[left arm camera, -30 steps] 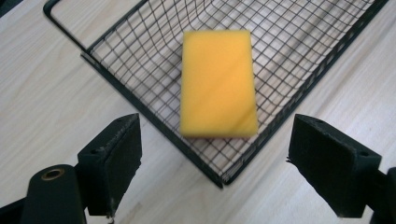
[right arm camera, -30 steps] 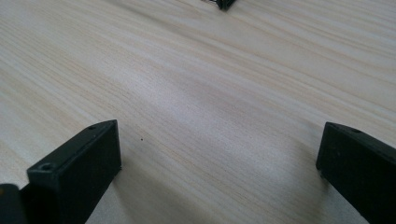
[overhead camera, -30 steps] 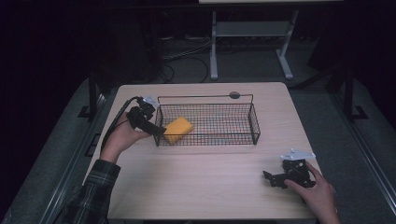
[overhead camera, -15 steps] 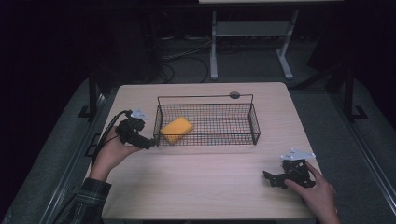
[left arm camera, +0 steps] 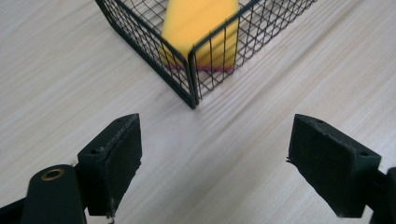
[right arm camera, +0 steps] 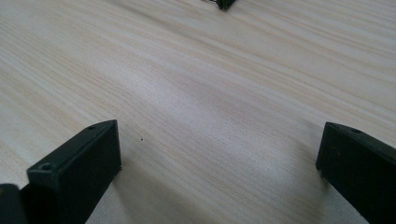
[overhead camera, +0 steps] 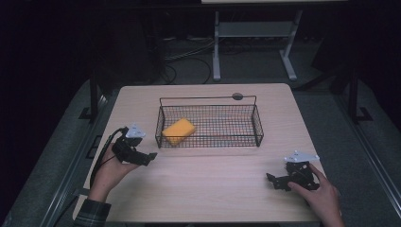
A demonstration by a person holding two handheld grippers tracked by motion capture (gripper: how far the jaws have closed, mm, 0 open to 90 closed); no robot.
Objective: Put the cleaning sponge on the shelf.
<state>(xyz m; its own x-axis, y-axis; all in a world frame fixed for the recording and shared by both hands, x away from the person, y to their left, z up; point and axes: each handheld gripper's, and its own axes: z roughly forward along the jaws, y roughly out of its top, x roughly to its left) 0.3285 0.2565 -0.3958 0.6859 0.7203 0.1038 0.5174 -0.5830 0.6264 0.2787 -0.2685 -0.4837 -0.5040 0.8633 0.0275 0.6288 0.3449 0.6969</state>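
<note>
Here, as seen now:
Left claw point(overhead camera: 152, 156): held in the left hand point(overhead camera: 109, 166) at the counter's left edge; jaws spread wide w/ nothing between them. In the left gripper view bare wood lies between the pads point(left arm camera: 120, 158), and the basket's near-left corner sits just ahead.
Right claw point(overhead camera: 270, 178): held in the right hand point(overhead camera: 318, 195) at the counter's near-right; jaws also wide apart, nothing gripped. Only bare wood grain is seen between the pads point(right arm camera: 91, 161) in the right gripper view.
Sponge point(overhead camera: 178, 130): yellow block, lying inside the basket at its left end, tilted vs. the basket walls. A pinkish underside is glimpsed through the mesh in the left gripper view point(left arm camera: 200, 23).
Basket point(overhead camera: 257, 124): black wire, rectangular, at the counter's middle; near the left claw, well apart from the right one.
Counter point(overhead camera: 208, 184): light wood top.
Small dark disc point(overhead camera: 237, 96): on the counter just behind the basket's far rim; what it is can't be told.
</note>
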